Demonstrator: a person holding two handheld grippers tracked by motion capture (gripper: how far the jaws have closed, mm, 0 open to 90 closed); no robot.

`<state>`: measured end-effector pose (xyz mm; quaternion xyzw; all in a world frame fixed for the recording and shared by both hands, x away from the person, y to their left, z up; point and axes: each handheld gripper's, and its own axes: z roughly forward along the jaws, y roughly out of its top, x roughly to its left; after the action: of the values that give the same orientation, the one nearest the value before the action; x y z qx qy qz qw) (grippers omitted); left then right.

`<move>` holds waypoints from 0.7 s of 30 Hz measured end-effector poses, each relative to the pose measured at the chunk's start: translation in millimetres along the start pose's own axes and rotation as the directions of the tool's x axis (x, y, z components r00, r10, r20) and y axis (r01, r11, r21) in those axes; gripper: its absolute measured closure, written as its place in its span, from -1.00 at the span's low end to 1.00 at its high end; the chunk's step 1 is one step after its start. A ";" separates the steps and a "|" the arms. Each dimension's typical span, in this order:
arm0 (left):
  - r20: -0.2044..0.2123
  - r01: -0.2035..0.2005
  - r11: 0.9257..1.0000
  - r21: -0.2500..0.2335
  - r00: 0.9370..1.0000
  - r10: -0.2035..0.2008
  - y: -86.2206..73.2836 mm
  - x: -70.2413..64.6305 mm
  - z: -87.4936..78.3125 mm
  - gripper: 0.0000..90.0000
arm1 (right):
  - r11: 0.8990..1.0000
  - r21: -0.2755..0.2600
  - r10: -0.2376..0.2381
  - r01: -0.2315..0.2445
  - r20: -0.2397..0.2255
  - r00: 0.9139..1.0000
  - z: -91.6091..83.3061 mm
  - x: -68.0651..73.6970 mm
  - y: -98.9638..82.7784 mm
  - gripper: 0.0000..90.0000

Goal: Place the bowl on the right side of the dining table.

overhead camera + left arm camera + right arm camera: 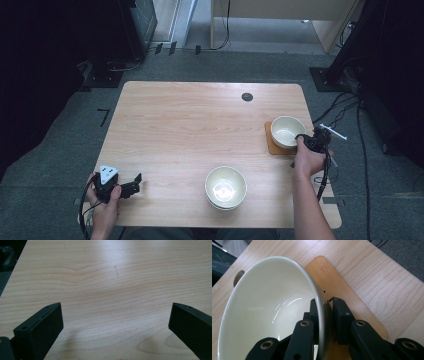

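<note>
Grey carpeted floor (60, 150) with trailing cables surrounds a light wood-grain table (190, 125), matt, with rounded corners and a dark grommet hole near its far edge.

Step in hand, as judged: setting down or lifting the cream bowl (287, 131) at the table's right edge. It sits tilted on a thin orange-brown mat (270, 145) with rounded corners. The right gripper (324, 303) is clamped on the bowl's near wall — one black jaw inside the rim, one outside, pads pressing the glossy ceramic. The next move calls for a level wrist, since the smooth glaze offers little friction and the grip is on a thin rim only.

A second stack of cream bowls (225, 187) stands near the front edge, untouched. The left gripper (131, 186) rests at the front-left corner — jaws spread wide over bare wood, nothing between them
</note>
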<state>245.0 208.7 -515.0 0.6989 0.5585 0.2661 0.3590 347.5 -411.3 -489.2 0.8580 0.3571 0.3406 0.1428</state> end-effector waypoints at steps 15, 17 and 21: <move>0.001 0.001 1.000 0.001 1.000 -0.001 0.1 0.1 0.1 -1.00 | 0.998 -0.063 0.003 -0.007 -0.061 0.998 1.5 -7.7 -1.2 0.62; 0.001 0.000 1.000 0.001 1.000 0.000 0.1 0.0 0.1 -1.00 | 0.995 -0.100 -0.037 0.030 -0.067 0.997 0.1 -7.0 -1.3 0.53; 0.001 0.001 1.000 0.002 1.000 -0.001 0.1 0.1 0.2 -1.00 | 0.989 -0.131 -0.084 0.070 -0.106 0.991 -3.2 -6.4 -0.6 0.19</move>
<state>245.3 208.7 -515.0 0.6992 0.5587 0.2650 0.3589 341.7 -415.4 -490.3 0.8124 0.3749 0.4041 0.1901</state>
